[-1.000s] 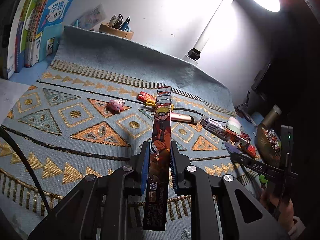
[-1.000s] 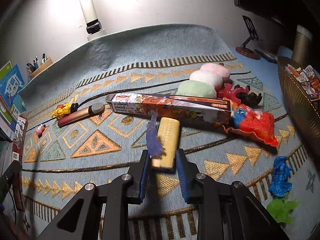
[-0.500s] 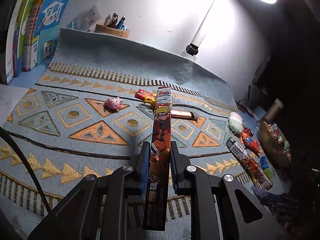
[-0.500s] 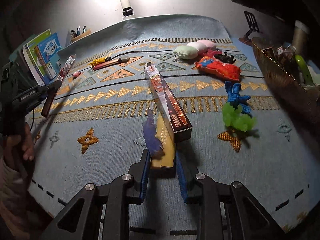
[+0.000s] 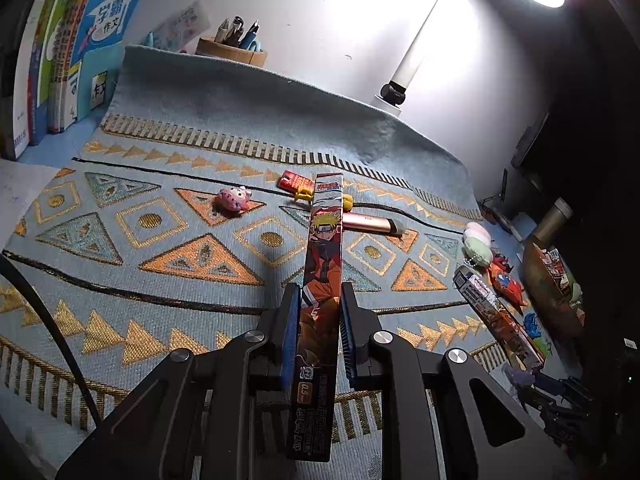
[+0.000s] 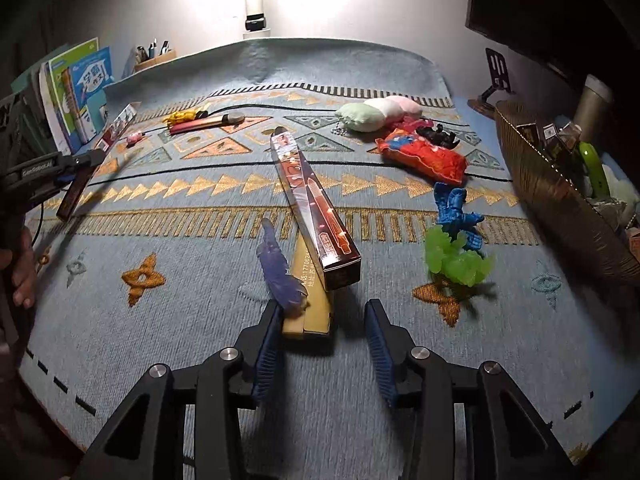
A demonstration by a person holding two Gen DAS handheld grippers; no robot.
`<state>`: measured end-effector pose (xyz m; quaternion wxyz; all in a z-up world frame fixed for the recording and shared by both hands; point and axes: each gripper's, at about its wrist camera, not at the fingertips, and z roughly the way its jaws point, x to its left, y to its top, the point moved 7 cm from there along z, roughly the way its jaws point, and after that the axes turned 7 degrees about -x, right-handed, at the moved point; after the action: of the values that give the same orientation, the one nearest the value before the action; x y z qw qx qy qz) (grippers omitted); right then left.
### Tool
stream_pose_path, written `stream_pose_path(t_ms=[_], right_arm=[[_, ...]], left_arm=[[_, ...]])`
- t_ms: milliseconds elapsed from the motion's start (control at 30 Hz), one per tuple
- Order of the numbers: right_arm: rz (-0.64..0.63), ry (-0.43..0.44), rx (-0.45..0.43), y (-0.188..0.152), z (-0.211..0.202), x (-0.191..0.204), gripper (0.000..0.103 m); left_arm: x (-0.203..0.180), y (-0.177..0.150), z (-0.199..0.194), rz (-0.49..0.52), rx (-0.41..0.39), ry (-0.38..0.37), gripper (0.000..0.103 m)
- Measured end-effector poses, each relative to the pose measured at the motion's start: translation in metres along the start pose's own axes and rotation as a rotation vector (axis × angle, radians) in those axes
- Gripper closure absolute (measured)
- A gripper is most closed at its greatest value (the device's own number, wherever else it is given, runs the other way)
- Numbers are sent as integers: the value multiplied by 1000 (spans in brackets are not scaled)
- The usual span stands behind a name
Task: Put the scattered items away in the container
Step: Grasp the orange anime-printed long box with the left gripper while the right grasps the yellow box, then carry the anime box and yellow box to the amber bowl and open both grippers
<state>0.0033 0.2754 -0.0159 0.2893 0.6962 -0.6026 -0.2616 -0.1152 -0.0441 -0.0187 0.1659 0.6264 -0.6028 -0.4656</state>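
Note:
My left gripper is shut on a long orange Naruto pen box, held above the rug; it also shows in the right wrist view. My right gripper is open low over the rug. Between and just ahead of its jaws lie a yellow bar, a purple figure against the left pad, and a second long red pen box resting across the bar. The brown basket stands at the right with several items inside.
On the rug lie green and blue toy figures, a red snack bag, pastel plush, a pink pen-like stick, a pig toy. Books, a pen holder and a lamp stand line the back.
My right gripper has opened and let go of the yellow bar and purple figure, which now lie on the rug. The left gripper keeps holding its box and has shifted little.

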Motion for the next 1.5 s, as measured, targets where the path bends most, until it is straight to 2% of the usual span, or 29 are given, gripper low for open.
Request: stream_pose_path(t_ms=[33, 67, 133, 233, 300, 400, 567, 633, 800, 933, 1033, 1100, 1167, 1233, 1333, 1433, 1500], right_arm=[[1, -3, -2, 4, 4, 1, 66], [-8, -10, -5, 8, 7, 5, 78], [-21, 0, -10, 16, 9, 15, 79], [5, 94, -64, 30, -9, 28, 79], [-32, 79, -68, 31, -19, 29, 79], [-34, 57, -24, 18, -24, 16, 79], [30, 107, 61, -16, -23, 2, 79], [43, 111, 44, -19, -23, 1, 79], [47, 88, 31, -8, -12, 2, 78], [-41, 11, 20, 1, -2, 12, 79], [-53, 3, 14, 1, -3, 12, 80], [4, 62, 15, 0, -7, 8, 80], [55, 120, -21, 4, -19, 2, 80], [70, 126, -67, 12, -34, -4, 80], [108, 141, -145, 25, -60, -19, 80], [236, 235, -208, 38, -88, -48, 80], [320, 252, -257, 45, -105, -76, 80]], left_arm=[[0, 0, 0, 0, 1, 0, 87], [0, 0, 0, -1, 2, -1, 87], [1, 0, 0, -6, 3, -1, 87], [3, 0, 1, -11, 5, -2, 87], [3, 1, 0, -11, 4, -5, 87], [2, 0, 1, -5, 7, -7, 87], [2, 0, 0, -2, 9, -7, 87], [2, 0, 1, 0, 13, -6, 87], [2, -1, 3, 1, 23, -2, 87], [1, -3, 5, 4, 40, -1, 87], [-3, -4, 6, 14, 55, -16, 87], [-12, -7, 4, 4, 87, -55, 87], [-28, -4, -4, 11, 81, -81, 87], [-49, 3, -14, 27, 63, -108, 87], [-88, 15, -26, 56, 46, -164, 87], [-135, 28, -33, 110, 41, -229, 87], [-170, 38, -33, 149, 42, -271, 87]])
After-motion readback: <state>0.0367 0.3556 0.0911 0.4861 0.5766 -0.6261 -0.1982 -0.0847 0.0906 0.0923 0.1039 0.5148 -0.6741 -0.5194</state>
